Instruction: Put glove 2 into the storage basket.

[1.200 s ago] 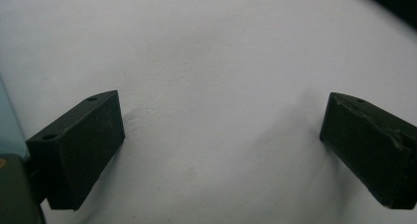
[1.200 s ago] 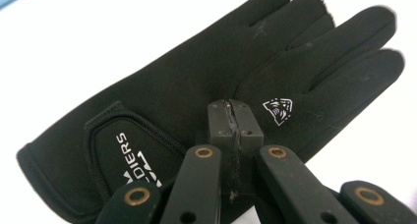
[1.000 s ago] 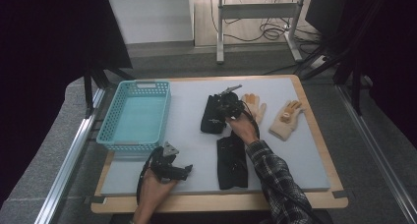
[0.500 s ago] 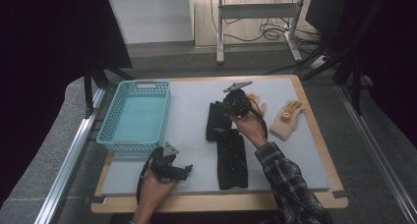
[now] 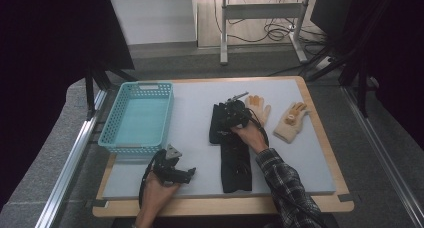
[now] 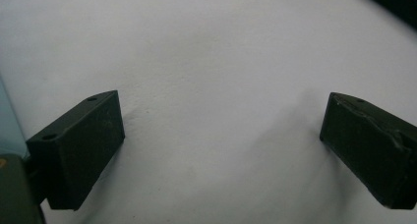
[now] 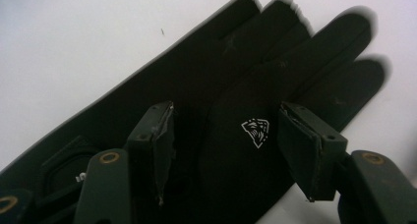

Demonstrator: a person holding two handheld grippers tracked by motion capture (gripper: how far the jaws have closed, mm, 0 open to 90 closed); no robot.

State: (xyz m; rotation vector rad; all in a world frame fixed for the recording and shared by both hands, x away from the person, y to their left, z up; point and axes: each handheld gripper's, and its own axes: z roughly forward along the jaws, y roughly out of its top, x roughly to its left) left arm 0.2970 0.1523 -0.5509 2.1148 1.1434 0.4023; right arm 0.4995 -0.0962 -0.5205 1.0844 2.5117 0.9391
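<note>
The basket (image 5: 137, 119) is empty, so no glove is in it yet. The left gripper (image 5: 172, 172) rests idle, jaws apart over bare mat. The right gripper (image 7: 221, 150)'s jaws have just been opening; they straddle the black glove (image 7: 231, 86) unclamped.

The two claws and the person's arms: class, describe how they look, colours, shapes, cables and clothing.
Both the left claw and the right claw are black with blocky rectangular jaws. A grey three-cornered plate tops the left one. A black cable loops beside it. The right arm wears a dark plaid sleeve.
</note>
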